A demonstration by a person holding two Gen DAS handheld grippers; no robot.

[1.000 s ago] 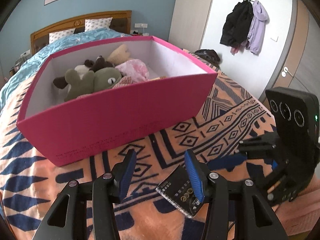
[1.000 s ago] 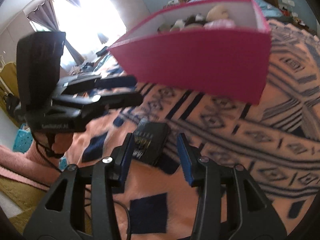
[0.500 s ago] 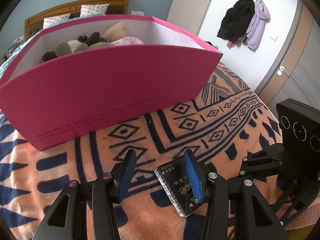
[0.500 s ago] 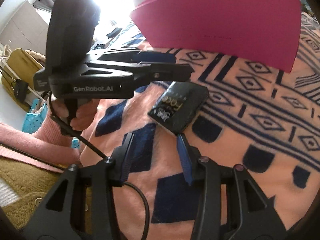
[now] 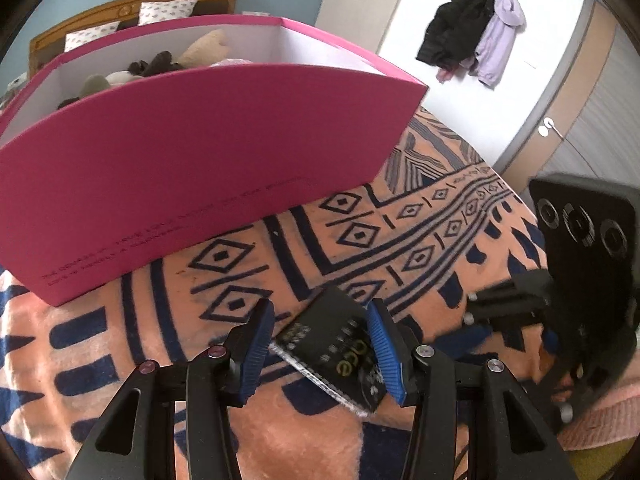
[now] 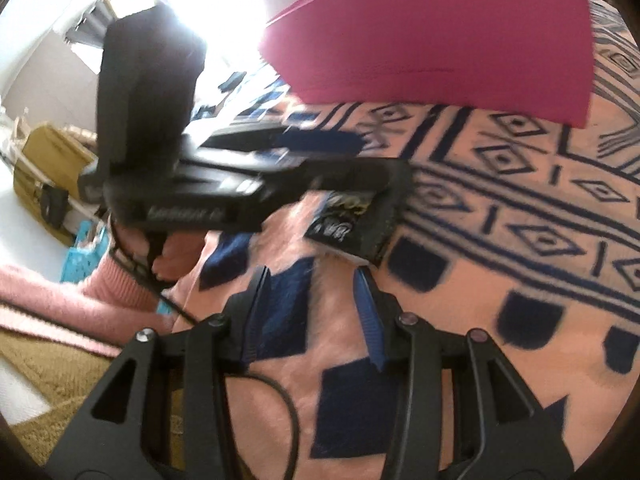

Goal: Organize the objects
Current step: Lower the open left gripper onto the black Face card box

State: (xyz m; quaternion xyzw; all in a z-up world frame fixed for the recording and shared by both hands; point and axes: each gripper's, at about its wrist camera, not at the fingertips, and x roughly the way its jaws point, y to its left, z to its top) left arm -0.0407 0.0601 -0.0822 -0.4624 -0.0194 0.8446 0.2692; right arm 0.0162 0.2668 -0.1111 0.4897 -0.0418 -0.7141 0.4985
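Note:
A small flat black box [image 5: 336, 352] with pale lettering lies askew on the orange and navy blanket [image 5: 360, 240]. My left gripper [image 5: 322, 344] is low over it, its blue pads standing on either side of the box; the right pad touches its edge and the left pad is just off its corner. In the right wrist view the left gripper [image 6: 352, 156] reaches in from the left, and the black box [image 6: 348, 220] shows partly under its near finger. My right gripper [image 6: 312, 312] is open over bare blanket, short of the box. Behind stands a pink box [image 5: 200, 168] holding plush toys [image 5: 160, 66].
The pink box's front wall [image 6: 440, 32] rises just beyond the black box. A hand in a pink sleeve [image 6: 120, 280] holds the left gripper at the bed's edge. Coats [image 5: 468, 32] hang by a door; a headboard [image 5: 132, 12] is at the far end.
The left gripper has sunk and tipped toward the blanket. The black box, earlier beside its right finger, now sits between both fingers. The right gripper stays open and has turned slightly.

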